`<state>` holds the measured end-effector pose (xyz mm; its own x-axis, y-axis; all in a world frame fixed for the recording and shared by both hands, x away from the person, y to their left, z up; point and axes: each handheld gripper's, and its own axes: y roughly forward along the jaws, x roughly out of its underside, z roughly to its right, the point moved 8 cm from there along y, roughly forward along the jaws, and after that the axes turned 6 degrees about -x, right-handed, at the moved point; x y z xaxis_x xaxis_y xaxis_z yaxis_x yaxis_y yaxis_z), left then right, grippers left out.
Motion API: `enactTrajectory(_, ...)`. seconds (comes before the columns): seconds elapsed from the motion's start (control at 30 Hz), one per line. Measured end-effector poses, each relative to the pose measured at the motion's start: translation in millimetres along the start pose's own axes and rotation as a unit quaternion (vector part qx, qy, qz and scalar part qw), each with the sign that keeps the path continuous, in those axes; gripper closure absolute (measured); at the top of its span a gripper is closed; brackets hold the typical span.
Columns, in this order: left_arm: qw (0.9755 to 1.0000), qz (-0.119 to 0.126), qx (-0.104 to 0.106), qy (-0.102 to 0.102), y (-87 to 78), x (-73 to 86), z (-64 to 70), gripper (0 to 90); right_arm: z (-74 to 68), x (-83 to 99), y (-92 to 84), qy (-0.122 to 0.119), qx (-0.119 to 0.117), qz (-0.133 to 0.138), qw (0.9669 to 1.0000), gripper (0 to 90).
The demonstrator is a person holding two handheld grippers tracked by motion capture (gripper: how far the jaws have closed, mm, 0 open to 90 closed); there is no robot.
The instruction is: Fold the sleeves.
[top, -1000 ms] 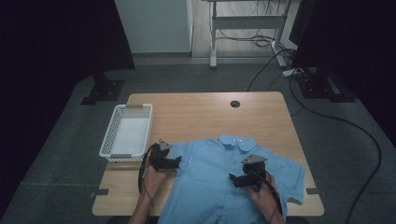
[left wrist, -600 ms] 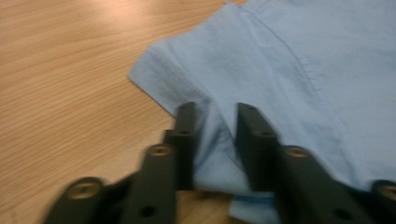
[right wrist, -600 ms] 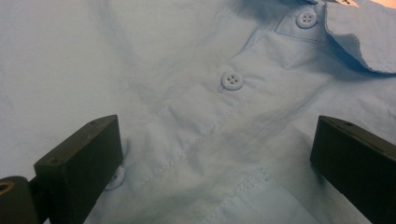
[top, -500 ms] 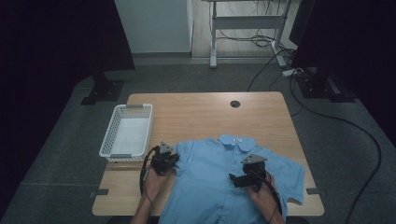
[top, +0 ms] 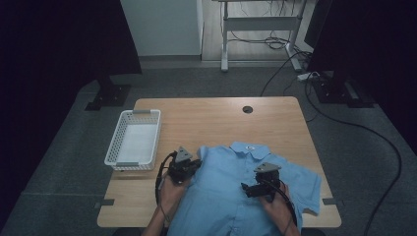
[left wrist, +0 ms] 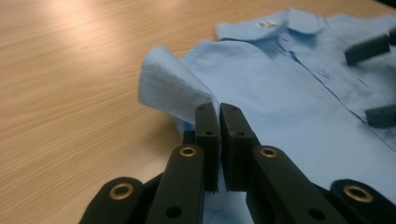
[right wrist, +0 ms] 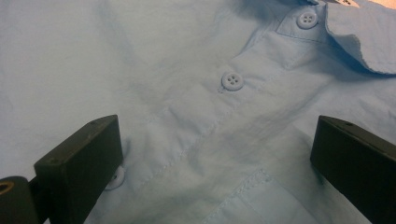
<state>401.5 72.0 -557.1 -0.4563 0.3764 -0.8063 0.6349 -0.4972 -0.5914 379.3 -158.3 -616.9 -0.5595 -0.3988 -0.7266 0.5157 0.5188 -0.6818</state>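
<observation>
Light blue short-sleeved shirt [top: 246, 191] lies front-up, buttoned, collar [top: 249, 149] pointing to the top of the frame, across the lower centre of the wooden table [top: 216, 118] in the high view. White plastic basket [top: 134, 139] sits at left of the frame, apart from the shirt.

Your left gripper [top: 189, 167] sits at the shirt's left edge in the high view. Its jaws have just been closing, and in the left gripper view they stand pressed nearly together with the sleeve [left wrist: 170, 88] pinched between them; the cloth stands up in a soft peak above the tips and folds toward the body panel.

Your right gripper [top: 250, 189] rests over the shirt front, right of centre in the high view. In the right gripper view its jaws stand wide apart, nothing between them but the button placket [right wrist: 232, 81] lying flat below.

Handling judgement: thin woven cloth, light, limp, no stiffness of its own. It will drape and drag rather than lift as a sheet, and the layers could slide over each other. Take hold at hems and seams, such as the sleeve cuff edge you have now, where the doubled fabric gives the pads more to bite. Avoid gripping on buttons.
</observation>
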Motion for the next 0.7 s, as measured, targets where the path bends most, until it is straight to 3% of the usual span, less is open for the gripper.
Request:
enactTrajectory(0.1,0.9996,-0.007,0.008,0.027,7.2,-0.1,17.1,85.5,-0.1,-0.1,0.1,0.001,0.000,0.000,1.0000,1.8)
enactTrajectory(0.2,0.9988,-0.013,0.026,0.038,14.3,2.7,31.7,84.2,-0.2,-0.1,0.2,0.001,0.000,0.000,1.0000,1.8)
enactTrajectory(0.3,0.9971,-0.034,0.048,0.048,23.4,9.9,43.2,80.7,-0.3,-0.1,0.2,0.001,-0.001,0.000,1.0000,1.8)
enactTrajectory(0.4,0.9939,-0.058,0.077,0.054,27.9,13.6,51.5,68.6,-0.2,-0.2,0.3,0.000,-0.001,0.000,1.0000,1.8)
enactTrajectory(0.5,0.9935,-0.046,0.088,0.057,19.0,5.2,50.7,54.0,-0.1,-0.2,0.3,0.000,-0.001,0.000,1.0000,1.8)
enactTrajectory(0.57,0.9949,-0.029,0.080,0.054,11.0,-2.9,43.5,43.3,-0.1,-0.3,0.3,0.000,-0.001,0.000,1.0000,1.8)
enactTrajectory(0.7,0.9986,-0.006,0.027,0.045,5.4,-8.1,14.5,31.4,-0.1,-0.3,0.4,0.000,-0.002,0.000,1.0000,1.8)
